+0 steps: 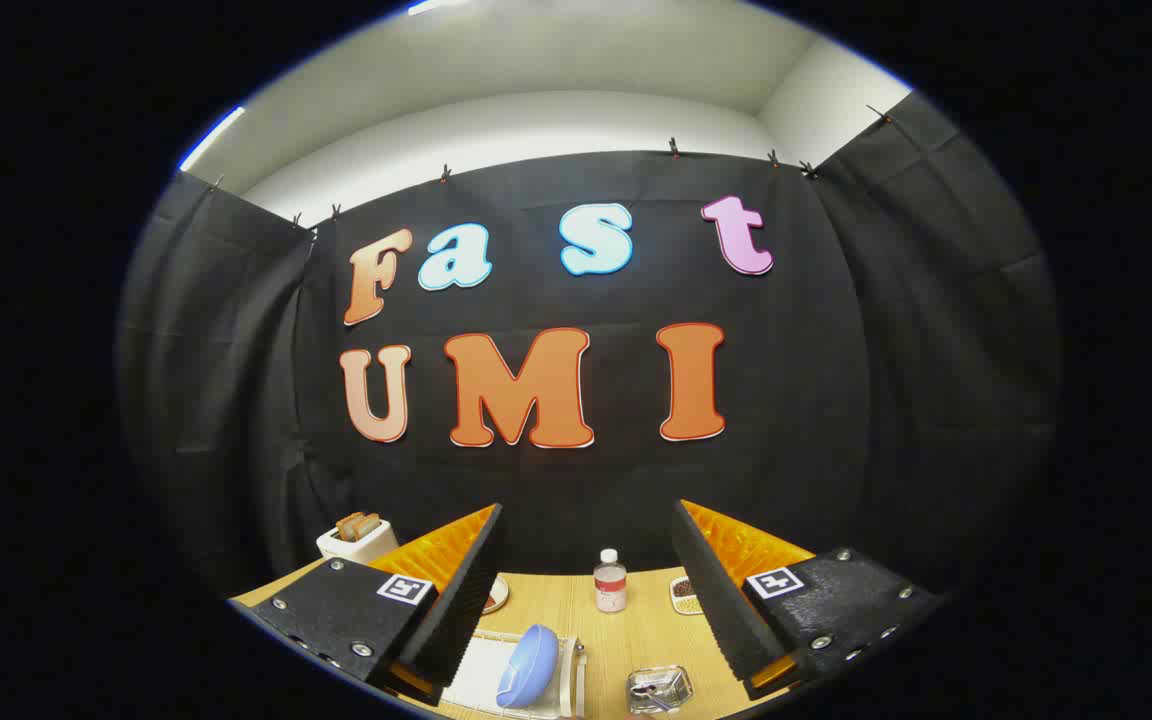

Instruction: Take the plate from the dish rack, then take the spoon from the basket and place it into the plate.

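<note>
Tongs (pixel 586 600) spread wide, nothing between the fingers, held high above the wooden surface (pixel 636 630) and aimed mostly at the booth wall.

Plate (pixel 526 665): pale blue, standing on edge and tilted in the white dish rack (pixel 481 672), low between the fingers and nearer the left one. It looks like smooth plastic or glazed ware, though I cannot tell which from this height. Judged light and stiff, with a slick face likely to slide under a shallow pinch. Best hold is probably the upper rim, one finger on each face, set deep enough that it cannot swing when lifted out of the rack slots.

Basket (pixel 660 688): small, clear or wire-like, just right of the rack, close to the right finger. What seems to be a metal spoon (pixel 652 692) lies inside, but it is small and partly cut off here. Thin, hard and slippery by the look of it; take it across the handle.

Also beyond the fingers: a small bottle (pixel 610 581) with a white cap, a small dish (pixel 684 595) of something speckled, and a white toaster (pixel 357 540) holding bread behind the left finger.

No step begun yet, by my reading.
</note>
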Motion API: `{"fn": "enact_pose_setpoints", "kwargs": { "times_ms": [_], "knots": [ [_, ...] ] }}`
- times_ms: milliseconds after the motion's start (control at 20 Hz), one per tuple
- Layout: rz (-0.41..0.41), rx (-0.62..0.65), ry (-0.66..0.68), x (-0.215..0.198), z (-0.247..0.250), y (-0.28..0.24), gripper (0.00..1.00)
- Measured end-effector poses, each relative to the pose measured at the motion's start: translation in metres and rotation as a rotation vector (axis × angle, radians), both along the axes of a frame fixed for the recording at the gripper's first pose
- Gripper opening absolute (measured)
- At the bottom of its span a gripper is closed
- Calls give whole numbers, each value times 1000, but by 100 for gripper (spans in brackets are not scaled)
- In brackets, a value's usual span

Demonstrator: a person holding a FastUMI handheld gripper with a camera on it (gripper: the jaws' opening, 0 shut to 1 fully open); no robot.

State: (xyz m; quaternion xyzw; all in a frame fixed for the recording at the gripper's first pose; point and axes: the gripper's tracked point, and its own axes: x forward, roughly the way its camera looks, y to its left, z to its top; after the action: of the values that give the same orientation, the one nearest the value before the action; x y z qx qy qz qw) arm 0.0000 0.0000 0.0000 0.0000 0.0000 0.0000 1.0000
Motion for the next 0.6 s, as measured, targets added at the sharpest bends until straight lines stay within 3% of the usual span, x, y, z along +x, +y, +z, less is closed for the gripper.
{"fn": "enact_pose_setpoints", "kwargs": {
  "times_ms": [600],
  "knots": [
    [17, -21, 38, -5, -3, 9, 98]
  ]
}}
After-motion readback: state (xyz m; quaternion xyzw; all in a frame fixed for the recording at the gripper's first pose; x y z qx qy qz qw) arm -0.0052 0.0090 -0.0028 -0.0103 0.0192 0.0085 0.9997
